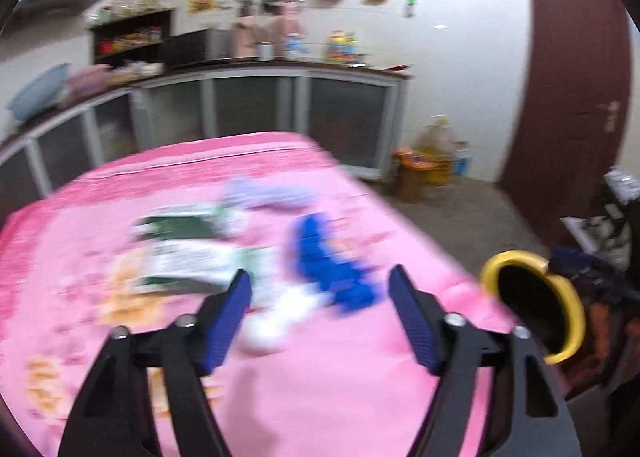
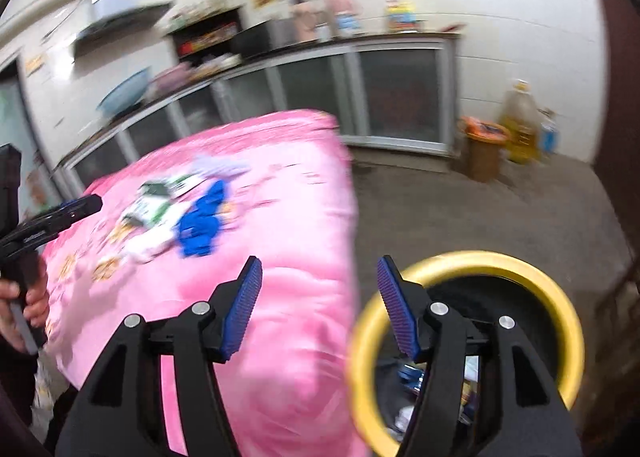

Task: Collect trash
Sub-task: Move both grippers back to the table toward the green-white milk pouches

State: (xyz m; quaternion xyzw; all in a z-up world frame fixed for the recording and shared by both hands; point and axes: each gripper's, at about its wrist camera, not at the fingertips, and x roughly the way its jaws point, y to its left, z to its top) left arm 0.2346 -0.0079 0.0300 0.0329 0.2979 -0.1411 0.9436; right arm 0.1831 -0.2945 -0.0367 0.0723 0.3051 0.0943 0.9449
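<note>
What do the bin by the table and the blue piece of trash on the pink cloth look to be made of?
Bin: likely plastic; its yellow rim looks smooth and slightly glossy, with a dark inside. Blue trash: probably a thin plastic or foil wrapper, crumpled and saturated in colour, though blur leaves this open.

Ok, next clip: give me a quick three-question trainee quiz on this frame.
1. True or false: the left gripper holds a piece of trash.
2. Where does the yellow-rimmed bin stand? A) on the table B) on the floor beside the pink tablecloth C) on the counter
3. Name the trash left on the table.

Key:
1. False; both it and the right gripper are open and empty.
2. B
3. A blue wrapper, a green-and-white package, a purple piece and something white; blur hides details.
</note>
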